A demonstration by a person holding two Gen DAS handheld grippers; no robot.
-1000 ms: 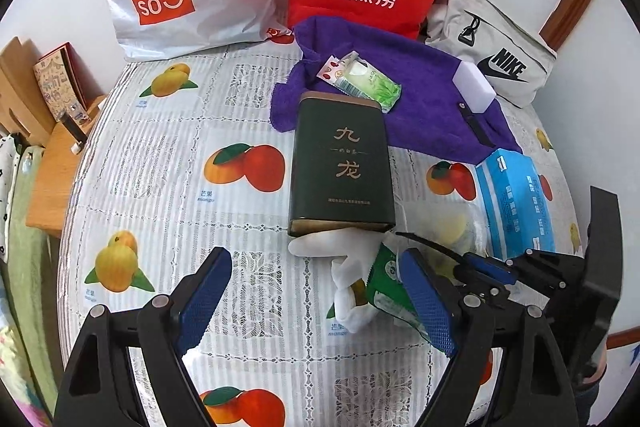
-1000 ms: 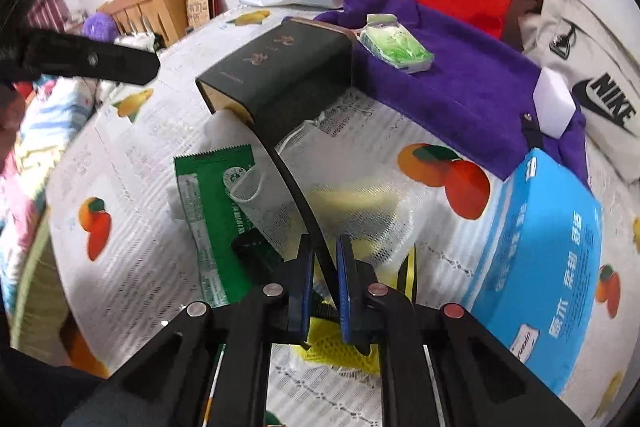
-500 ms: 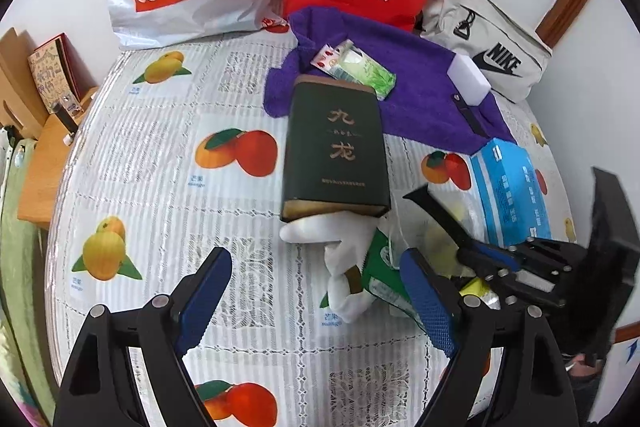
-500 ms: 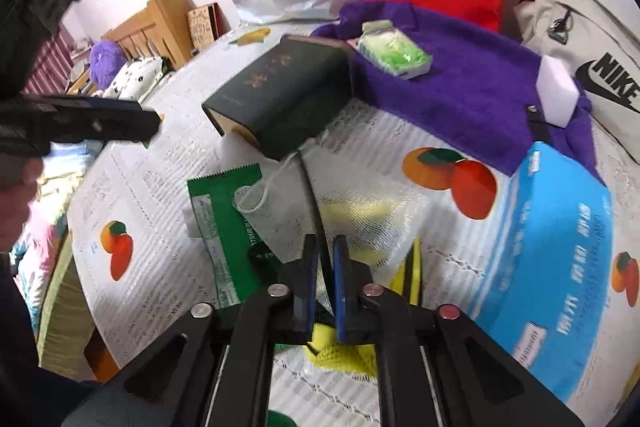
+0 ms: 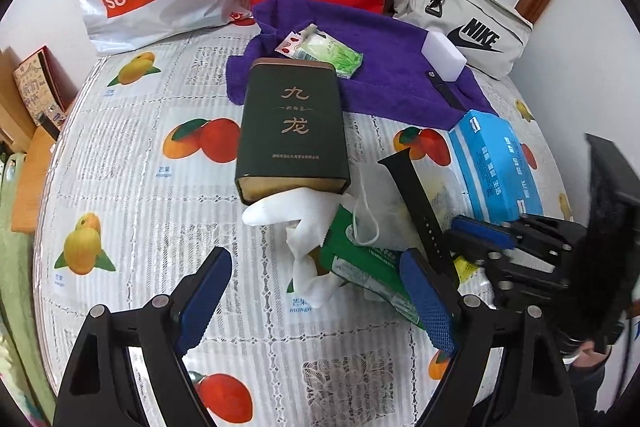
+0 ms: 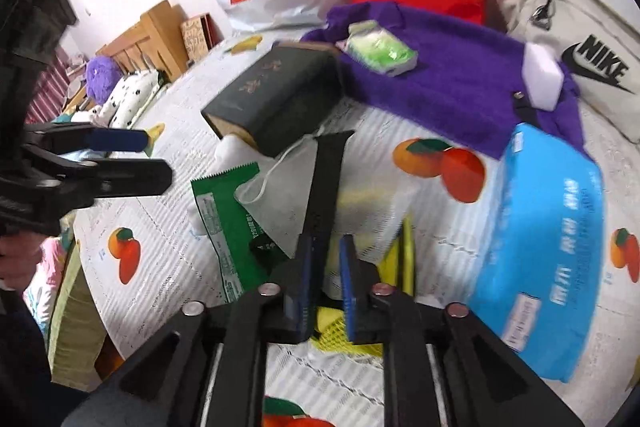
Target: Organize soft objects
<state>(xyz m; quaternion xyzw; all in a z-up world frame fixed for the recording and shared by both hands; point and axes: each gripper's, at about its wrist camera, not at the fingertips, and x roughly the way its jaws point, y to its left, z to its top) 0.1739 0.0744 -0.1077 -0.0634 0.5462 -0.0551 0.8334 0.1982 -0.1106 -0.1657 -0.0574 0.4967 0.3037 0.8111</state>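
Fruit-print tablecloth | L claw tilted down, wide, empty | R claw just opening, black strap against one pad

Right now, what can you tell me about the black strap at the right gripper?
The black strap is a flat, matte, rubbery-looking band with a row of small holes along its lower part. It stands tilted, broad squared end up, in front of the clear pouch. Its lower end sits between the right gripper fingers, whose jaws have just been opening. It lies against one finger, with a gap to the other.
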